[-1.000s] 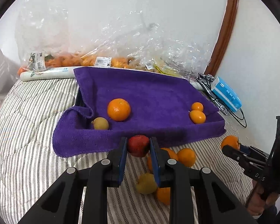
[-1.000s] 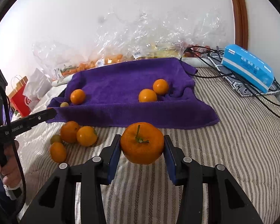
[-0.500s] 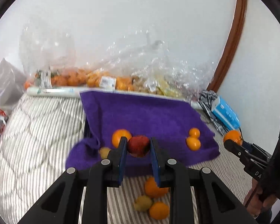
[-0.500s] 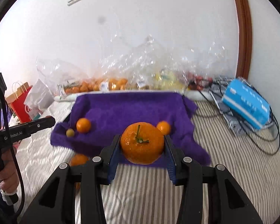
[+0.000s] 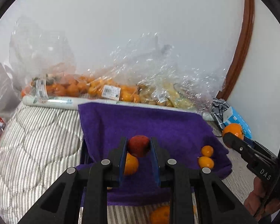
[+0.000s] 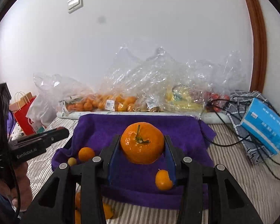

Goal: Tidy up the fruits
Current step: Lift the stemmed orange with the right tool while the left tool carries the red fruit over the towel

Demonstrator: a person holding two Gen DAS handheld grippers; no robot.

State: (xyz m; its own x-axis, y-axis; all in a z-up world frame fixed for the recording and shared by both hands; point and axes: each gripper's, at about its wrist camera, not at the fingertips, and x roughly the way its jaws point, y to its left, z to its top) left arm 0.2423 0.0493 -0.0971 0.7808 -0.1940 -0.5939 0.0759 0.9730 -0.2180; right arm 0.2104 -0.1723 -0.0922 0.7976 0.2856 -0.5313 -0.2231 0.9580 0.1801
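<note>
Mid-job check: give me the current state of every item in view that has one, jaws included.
Left gripper: jaws shut on the red fruit, held above the purple towel.
Right gripper: jaws shut on the large orange, stem towards the camera.
Purple towel: spread out, front edge draped down.
Small oranges: two, resting on the towel, right side.
Green fruit: resting on the towel's left.
Plastic bags: crumpled, holding fruit, against the wall.

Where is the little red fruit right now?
In the left wrist view, the small red round fruit sits clamped in the left hand-held gripper, above the purple towel.
</note>
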